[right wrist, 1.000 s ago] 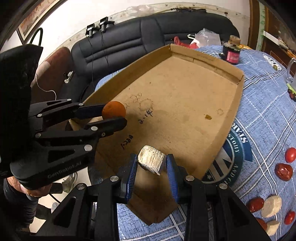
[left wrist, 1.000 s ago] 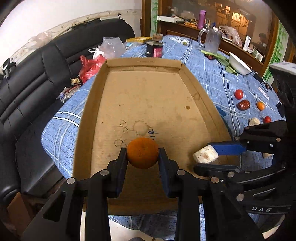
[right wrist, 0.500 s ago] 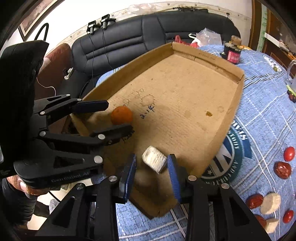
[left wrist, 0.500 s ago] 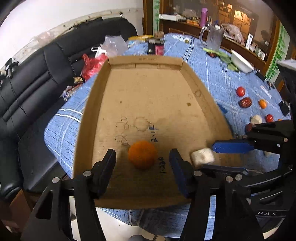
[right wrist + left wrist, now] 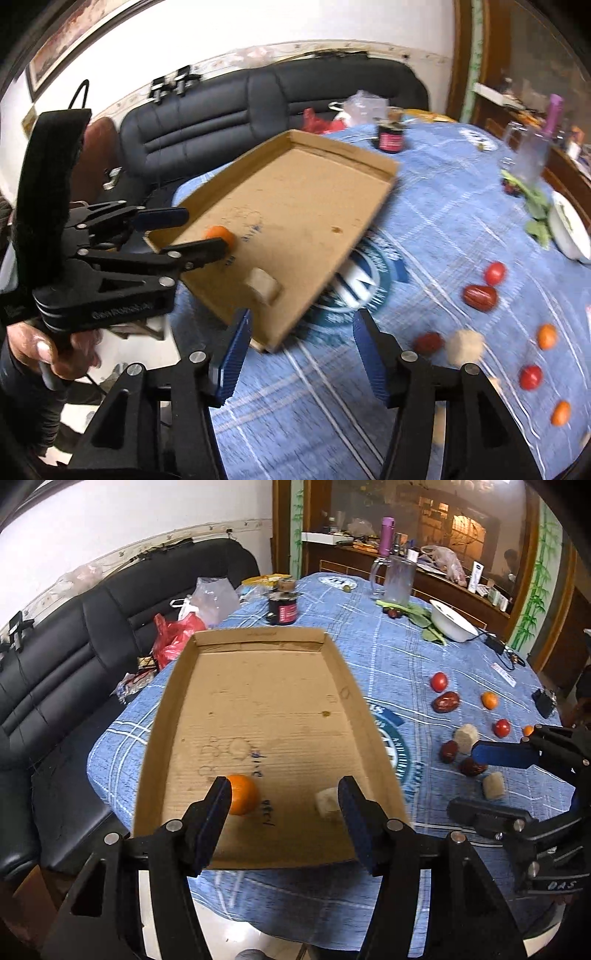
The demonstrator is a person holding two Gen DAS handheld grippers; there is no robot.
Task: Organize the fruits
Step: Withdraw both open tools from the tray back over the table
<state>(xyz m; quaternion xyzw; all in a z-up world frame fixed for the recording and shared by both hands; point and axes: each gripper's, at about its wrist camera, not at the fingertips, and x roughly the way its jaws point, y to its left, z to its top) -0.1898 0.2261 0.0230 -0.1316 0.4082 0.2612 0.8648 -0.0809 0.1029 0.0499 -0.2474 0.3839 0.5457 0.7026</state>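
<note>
A shallow cardboard tray (image 5: 258, 701) lies on the blue cloth. In its near end rest an orange (image 5: 242, 794) and a pale white chunk (image 5: 327, 805), apart from each other. My left gripper (image 5: 284, 794) hovers above that end, open, with the orange beside its left finger and untouched. My right gripper (image 5: 303, 325) is above the tray's near corner (image 5: 273, 339) and the cloth. Its jaws are opening, with nothing between them. On the cloth to the right lie loose fruits: red tomatoes (image 5: 495, 273), dark dates (image 5: 480, 297), small oranges (image 5: 546, 336) and another pale chunk (image 5: 465, 345).
A black jar (image 5: 282, 609), a glass pitcher (image 5: 397, 581), green leaves and a white bowl (image 5: 452, 622) stand at the table's far side. A black sofa (image 5: 74, 646) with plastic bags (image 5: 173, 635) lines the left edge. A person's hand (image 5: 55, 347) holds the left gripper.
The left gripper let go of the orange and the right gripper let go of the pale chunk; both now lie in the tray. Both grippers drew back and up, the right swinging rightward.
</note>
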